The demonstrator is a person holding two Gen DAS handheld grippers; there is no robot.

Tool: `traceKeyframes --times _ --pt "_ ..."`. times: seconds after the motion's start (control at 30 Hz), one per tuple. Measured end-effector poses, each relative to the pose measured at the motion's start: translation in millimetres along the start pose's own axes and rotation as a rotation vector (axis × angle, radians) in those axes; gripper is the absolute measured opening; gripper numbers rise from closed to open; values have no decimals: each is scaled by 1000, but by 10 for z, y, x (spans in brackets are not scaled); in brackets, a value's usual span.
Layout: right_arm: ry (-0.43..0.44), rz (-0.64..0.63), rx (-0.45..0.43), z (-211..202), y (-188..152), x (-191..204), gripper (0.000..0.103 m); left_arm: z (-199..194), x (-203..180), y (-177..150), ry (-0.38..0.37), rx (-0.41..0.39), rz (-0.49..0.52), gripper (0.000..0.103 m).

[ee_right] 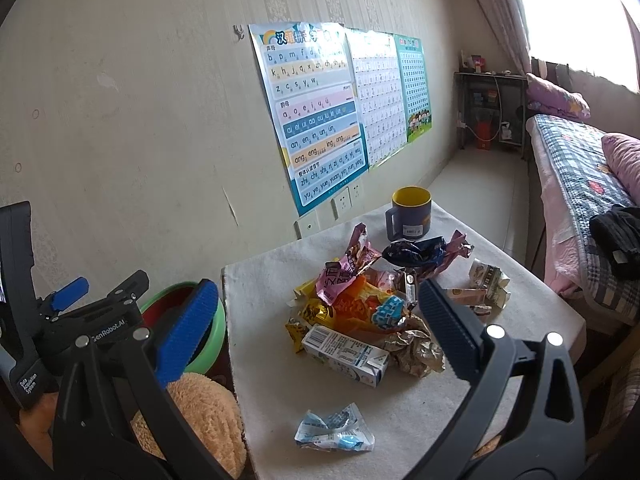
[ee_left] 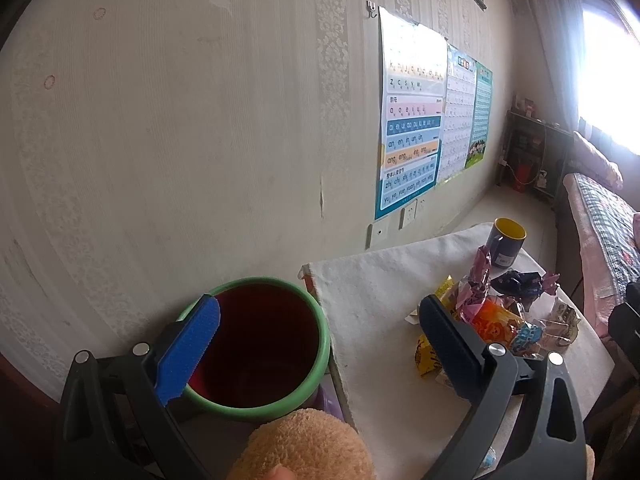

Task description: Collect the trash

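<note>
Left claw (ee_left: 320, 340): we are holding it spread and empty, its mouth over the green-rimmed bin (ee_left: 264, 344) beside the tabletop (ee_right: 276, 380).
Right claw (ee_right: 316, 332): spread too, pinching nothing — the wrapper pile (ee_right: 360, 300) is lying just ahead between its tips.
Nearest piece: the milk carton (ee_right: 346, 354).
Technique: we are judging it best to pinch one piece at an edge — and lift clear before swinging left to the bin.

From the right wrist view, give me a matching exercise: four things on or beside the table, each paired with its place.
Things:
1. mug
2. milk carton
3. crumpled blue-white wrapper
4. green-rimmed bin

Places:
A. alone near the table's front edge
B. off the table, at its left side
C. far end of the table
D. lying at the front of the wrapper pile

Pairs: 1-C, 2-D, 3-A, 4-B
</note>
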State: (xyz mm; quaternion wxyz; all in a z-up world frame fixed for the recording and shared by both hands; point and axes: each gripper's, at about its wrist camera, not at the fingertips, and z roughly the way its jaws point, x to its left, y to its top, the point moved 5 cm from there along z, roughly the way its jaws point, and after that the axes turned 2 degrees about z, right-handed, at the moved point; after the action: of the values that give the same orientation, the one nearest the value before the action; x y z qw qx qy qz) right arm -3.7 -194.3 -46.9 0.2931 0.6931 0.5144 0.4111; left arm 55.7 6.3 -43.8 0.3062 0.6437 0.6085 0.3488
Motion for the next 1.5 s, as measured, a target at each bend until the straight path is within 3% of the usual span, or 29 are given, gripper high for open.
traceKeyframes --times 1.0,1.13,1.27,1.5 --pt "15 10 25 60 -52 21 99 13 -94 -55 26 9 9 95" --pt "22 8 47 99 -88 10 99 51 28 -51 28 9 10 95" --pt "61 4 179 319 -303 -46 99 108 25 -87 38 6 31 95" --pt "78 29 492 802 -1282 -287 99 332 -44 -268 12 64 68 95"
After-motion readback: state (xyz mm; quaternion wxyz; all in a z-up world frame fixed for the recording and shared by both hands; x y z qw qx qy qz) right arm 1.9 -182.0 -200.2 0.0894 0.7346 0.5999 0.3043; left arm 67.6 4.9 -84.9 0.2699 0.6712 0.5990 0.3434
